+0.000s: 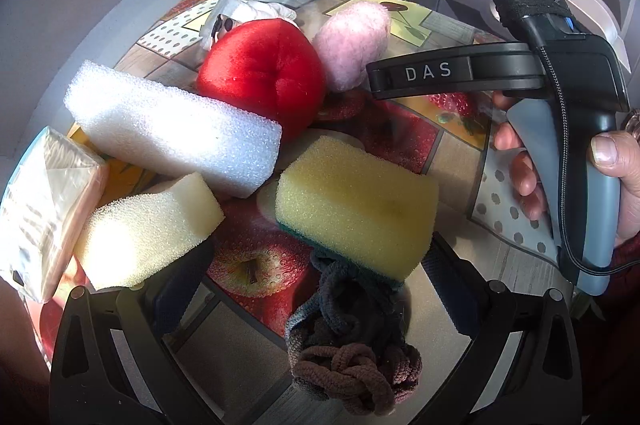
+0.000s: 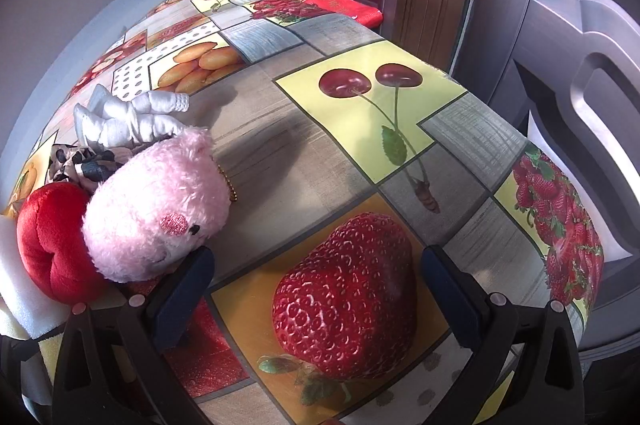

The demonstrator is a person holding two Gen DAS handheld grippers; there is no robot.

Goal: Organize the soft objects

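Fruit-print tablecloth [image 2: 304, 153] carries a pink plush [image 2: 156, 209] beside the empty, wide-open right tool's [image 2: 316, 289] left finger.

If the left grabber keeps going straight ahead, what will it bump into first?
Probably the knotted hair ties lying between the open left gripper fingers, then the yellow sponge just beyond. Depth is hard to judge in this fisheye view.
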